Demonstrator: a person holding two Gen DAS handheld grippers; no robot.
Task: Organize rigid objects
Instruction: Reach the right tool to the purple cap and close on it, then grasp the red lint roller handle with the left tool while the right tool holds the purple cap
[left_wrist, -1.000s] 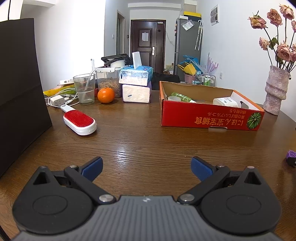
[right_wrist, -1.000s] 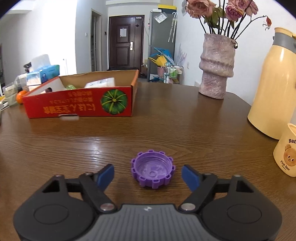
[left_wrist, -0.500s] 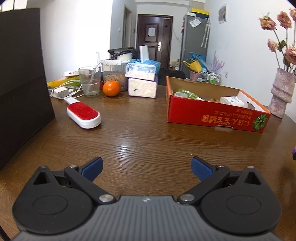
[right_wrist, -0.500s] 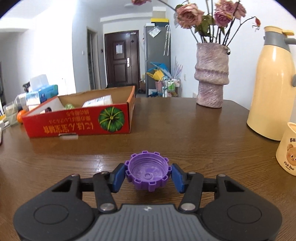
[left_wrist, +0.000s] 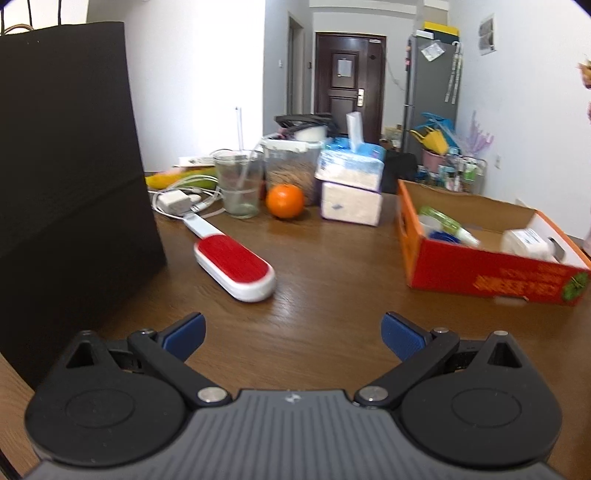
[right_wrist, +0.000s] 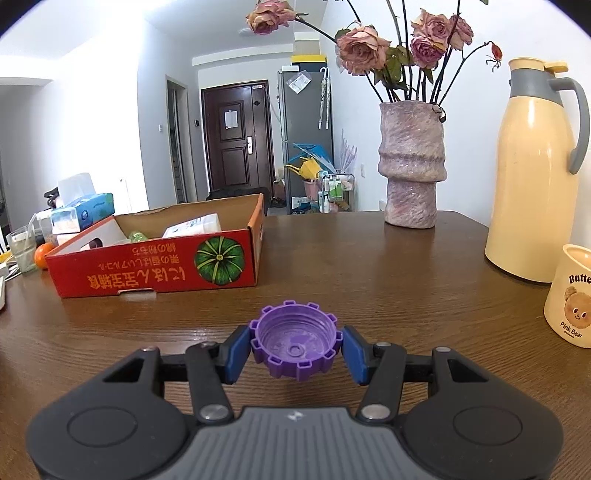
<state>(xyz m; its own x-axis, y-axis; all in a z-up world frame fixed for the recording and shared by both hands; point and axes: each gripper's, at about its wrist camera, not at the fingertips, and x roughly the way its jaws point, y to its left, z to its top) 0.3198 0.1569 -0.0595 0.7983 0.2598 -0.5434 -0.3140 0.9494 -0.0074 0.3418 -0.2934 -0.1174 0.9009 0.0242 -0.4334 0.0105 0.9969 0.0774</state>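
Since a second ago the purple cap (right_wrist: 294, 345) has gone from lying free to pinched in the right gripper (right_wrist: 294, 349), low centre frame. Keep it level toward the red box (right_wrist: 159, 258), left. The left gripper (left_wrist: 291, 334) gapes empty.

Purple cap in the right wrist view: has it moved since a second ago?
Yes. The purple cap has come off the table, clamped in the right hand-held gripper, and sits closer to the red box.

Bright, even daylight fills both views, strongest off the white walls at upper left, with soft glare streaks on the glossy brown wooden table (left_wrist: 332, 280); the left view is motion-blurred, smearing the red cardboard box (left_wrist: 491, 273), and fisheye distortion bends and darkens the corners
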